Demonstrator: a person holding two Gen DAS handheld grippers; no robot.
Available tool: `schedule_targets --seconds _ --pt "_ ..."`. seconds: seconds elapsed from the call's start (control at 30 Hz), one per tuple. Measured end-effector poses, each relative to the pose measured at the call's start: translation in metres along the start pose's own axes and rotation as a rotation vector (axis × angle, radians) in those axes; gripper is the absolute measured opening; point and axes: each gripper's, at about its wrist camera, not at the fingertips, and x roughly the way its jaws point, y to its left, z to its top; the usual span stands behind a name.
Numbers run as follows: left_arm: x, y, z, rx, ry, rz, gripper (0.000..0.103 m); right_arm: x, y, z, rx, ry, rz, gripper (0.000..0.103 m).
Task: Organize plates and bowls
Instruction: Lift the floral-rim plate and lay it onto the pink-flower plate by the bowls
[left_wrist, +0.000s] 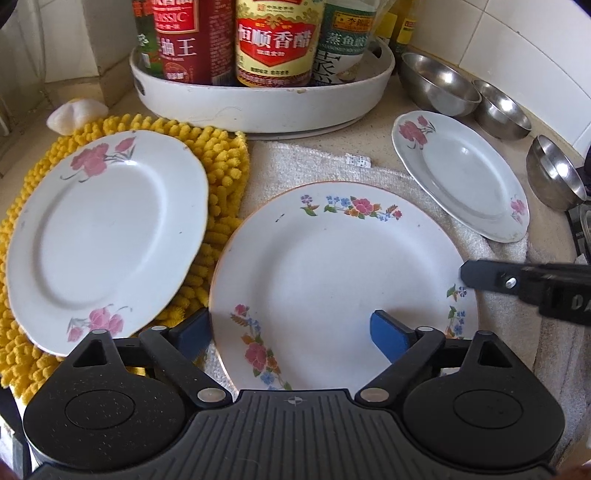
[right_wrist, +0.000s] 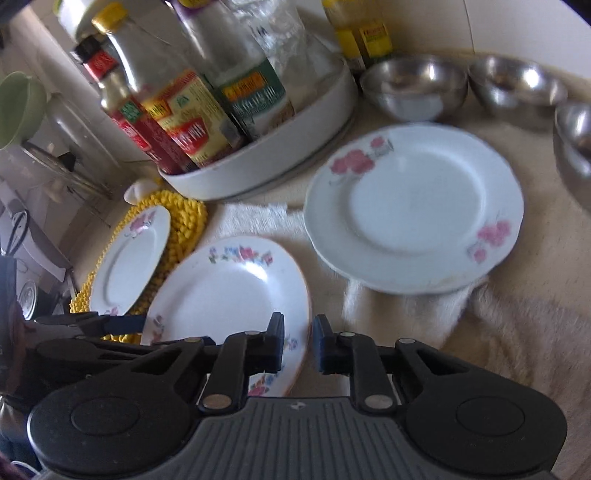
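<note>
Left wrist view: the left gripper (left_wrist: 291, 334) hangs with its jaws spread wide over the near rim of the multicoloured-flower plate (left_wrist: 343, 280), one blue pad beyond the plate's left edge and the other above its face; nothing is clamped. The right gripper (right_wrist: 299, 343) has drawn its jaws in close around that same plate's right rim; the right wrist view is blurred there, so I judge the pads to be pinching the edge but cannot swear to firm contact.

That plate lies on a white towel (left_wrist: 369, 170). To its left a pink-flower plate (left_wrist: 107, 236) rests on a yellow chenille mat (left_wrist: 221, 162), the two rims close but not overlapping. A second pink-flower plate (left_wrist: 461, 177) lies partly on the towel at the far right, well apart from the others. Behind it three steel bowls (left_wrist: 439, 83) stand in a loose row along the tiled wall, each on its own. A white tray of sauce bottles (left_wrist: 258, 96) fills the back.

By my reading the organizing has hardly begun: no plate is stacked on another and no bowl is nested. The step in hand looks like lifting the middle plate. Gathering the three plates and nesting the bowls remains.
</note>
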Motion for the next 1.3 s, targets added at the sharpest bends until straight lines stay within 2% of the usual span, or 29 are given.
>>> schedule_targets --seconds 0.13,0.23,0.43,0.6,0.73,1.0,1.3 --pt "0.004 -0.003 0.002 0.029 0.001 0.000 0.098 0.007 -0.002 -0.002 0.029 -0.003 0.010 0.042" --pt "0.005 -0.004 0.004 0.040 0.004 0.000 0.099 0.007 0.003 -0.003 0.002 -0.007 0.003 0.046" --pt "0.000 0.002 0.008 0.029 -0.004 -0.005 0.089 0.002 0.007 -0.006 -0.009 -0.015 -0.016 0.046" --pt "-0.008 -0.005 0.009 0.074 -0.030 0.016 0.089 -0.005 0.008 -0.007 -0.012 -0.040 -0.020 0.046" --pt "-0.009 -0.009 0.016 0.078 -0.041 -0.003 0.089 -0.011 0.003 -0.007 0.022 -0.060 -0.023 0.046" --pt "-0.007 -0.032 0.037 0.141 -0.066 -0.030 0.089 -0.028 -0.007 -0.012 0.082 -0.117 -0.062 0.046" --pt "0.012 -0.073 0.070 0.244 -0.081 -0.070 0.090 -0.038 -0.036 -0.008 0.198 -0.164 -0.133 0.046"
